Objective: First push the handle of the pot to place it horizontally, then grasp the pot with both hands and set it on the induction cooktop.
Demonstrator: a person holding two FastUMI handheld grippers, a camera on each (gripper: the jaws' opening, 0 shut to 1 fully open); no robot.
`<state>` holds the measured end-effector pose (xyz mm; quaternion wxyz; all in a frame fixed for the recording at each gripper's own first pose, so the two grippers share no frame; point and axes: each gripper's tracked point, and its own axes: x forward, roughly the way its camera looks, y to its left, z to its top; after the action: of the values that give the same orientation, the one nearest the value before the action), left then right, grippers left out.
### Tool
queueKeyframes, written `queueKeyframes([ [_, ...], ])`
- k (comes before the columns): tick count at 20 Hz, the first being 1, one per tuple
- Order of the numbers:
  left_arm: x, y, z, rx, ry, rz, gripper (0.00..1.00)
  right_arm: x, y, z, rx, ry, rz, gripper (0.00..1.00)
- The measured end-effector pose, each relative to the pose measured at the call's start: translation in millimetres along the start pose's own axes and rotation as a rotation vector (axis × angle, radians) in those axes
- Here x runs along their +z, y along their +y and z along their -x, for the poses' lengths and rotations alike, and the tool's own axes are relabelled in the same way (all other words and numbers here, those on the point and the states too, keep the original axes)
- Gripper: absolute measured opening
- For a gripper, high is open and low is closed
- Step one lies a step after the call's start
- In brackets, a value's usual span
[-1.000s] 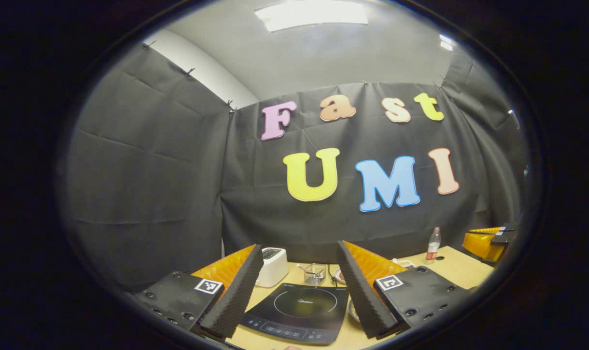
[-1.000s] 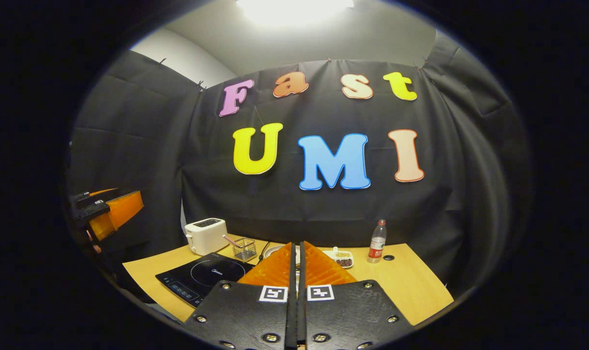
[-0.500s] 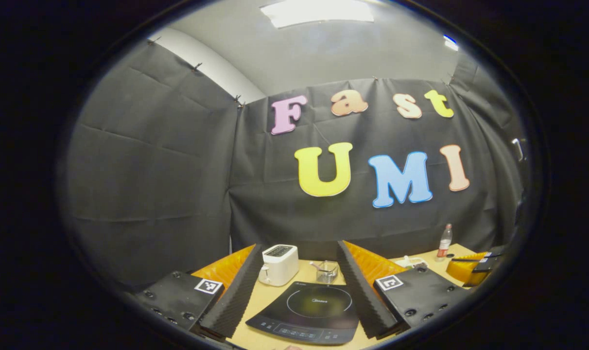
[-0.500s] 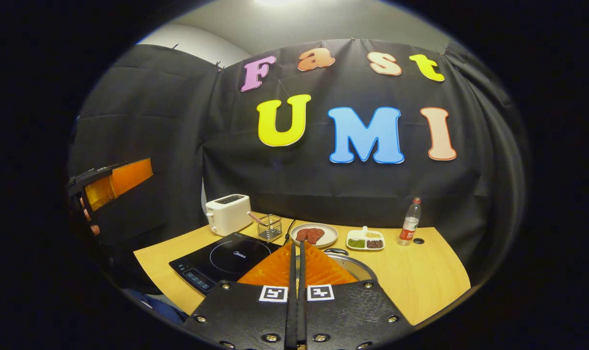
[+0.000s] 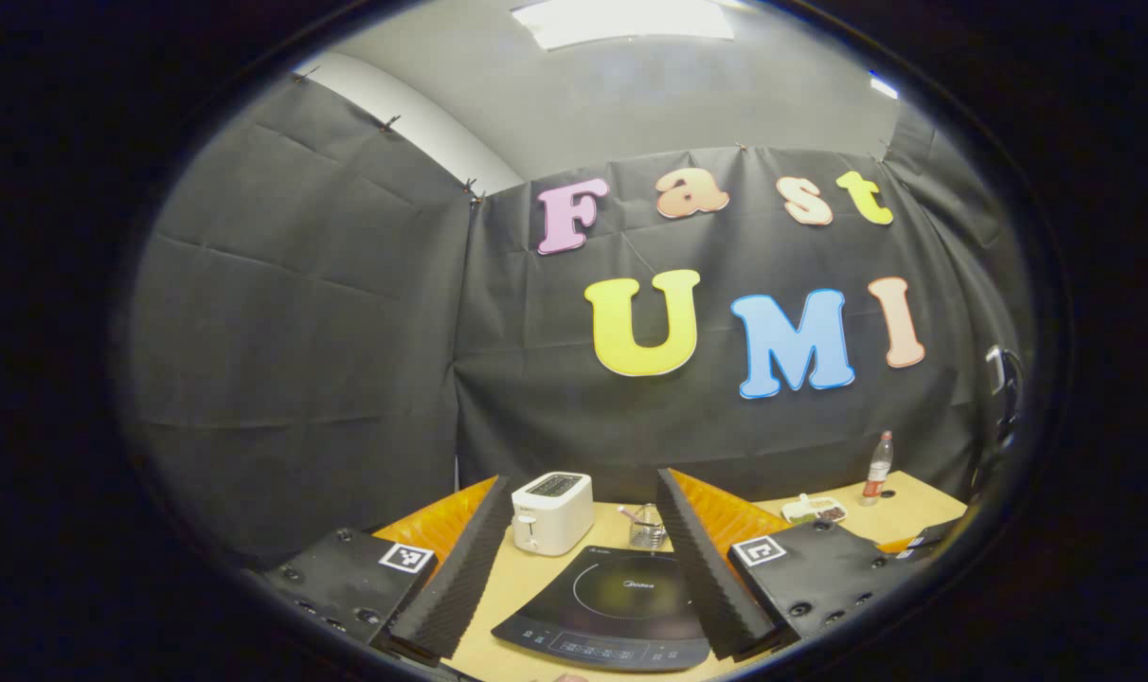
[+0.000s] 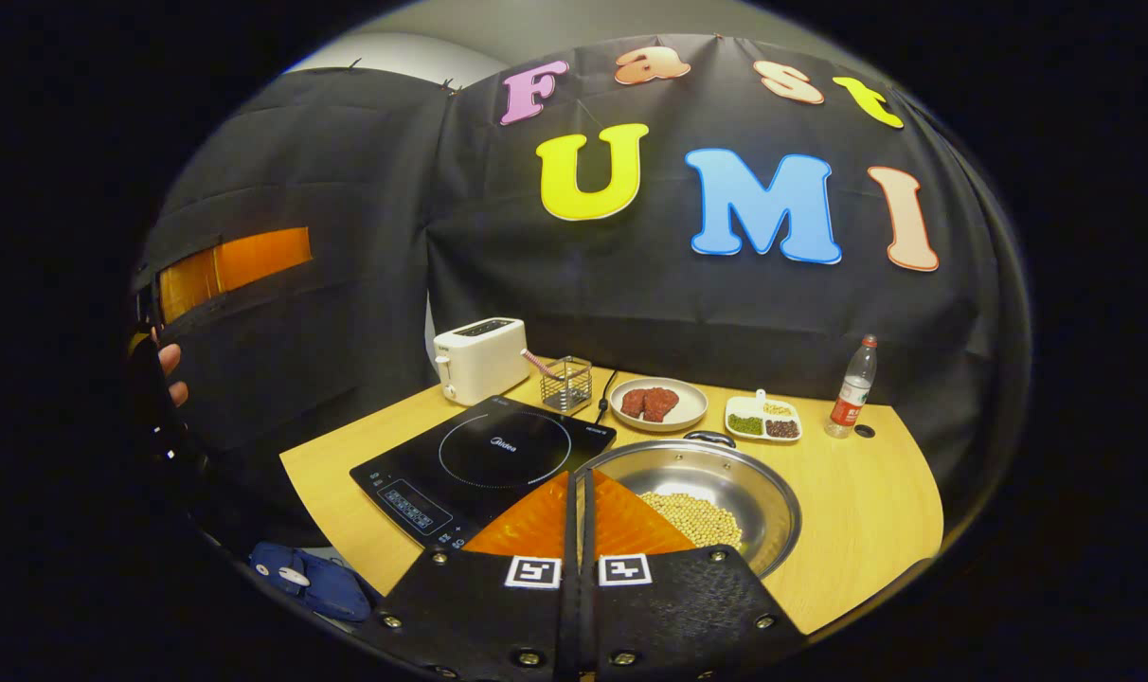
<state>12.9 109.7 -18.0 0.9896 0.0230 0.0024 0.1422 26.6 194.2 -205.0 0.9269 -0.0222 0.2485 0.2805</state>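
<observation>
A steel pot (image 6: 726,488) with pale beans in it stands on the wooden table (image 6: 868,511), right of the black induction cooktop (image 6: 484,455). A small loop handle (image 6: 709,438) shows on its far rim. My right gripper (image 6: 579,474) is shut and empty, its tips above the pot's near left rim. My left gripper (image 5: 583,481) is open and empty, raised over the table's left end, with the cooktop (image 5: 621,606) between its fingers. The left gripper (image 6: 224,275) also appears at the far left of the right gripper view, held by a hand (image 6: 169,369).
Behind the cooktop stand a white toaster (image 6: 479,358) and a small wire basket (image 6: 566,382). A plate of meat (image 6: 657,404), a divided dish (image 6: 763,417) and a bottle (image 6: 849,388) line the back of the table. Blue shoes (image 6: 313,583) lie on the floor below.
The right gripper has tipped downward and advanced, so the pot and more of the table have come into its view. The left gripper has turned slightly left. Both kept their states.
</observation>
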Motion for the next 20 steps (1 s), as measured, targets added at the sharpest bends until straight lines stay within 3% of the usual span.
queueKeyframes([
  [10,-13.8,14.0,-15.2,0.025,0.015,-0.001,0.92,-66.0,26.0,-30.9,0.087,0.208,-0.020,0.00],
  [20,-26.0,7.5,-28.7,0.013,0.040,-0.006,0.95,-120.7,20.8,-43.1,0.076,0.366,-0.060,0.01],
])
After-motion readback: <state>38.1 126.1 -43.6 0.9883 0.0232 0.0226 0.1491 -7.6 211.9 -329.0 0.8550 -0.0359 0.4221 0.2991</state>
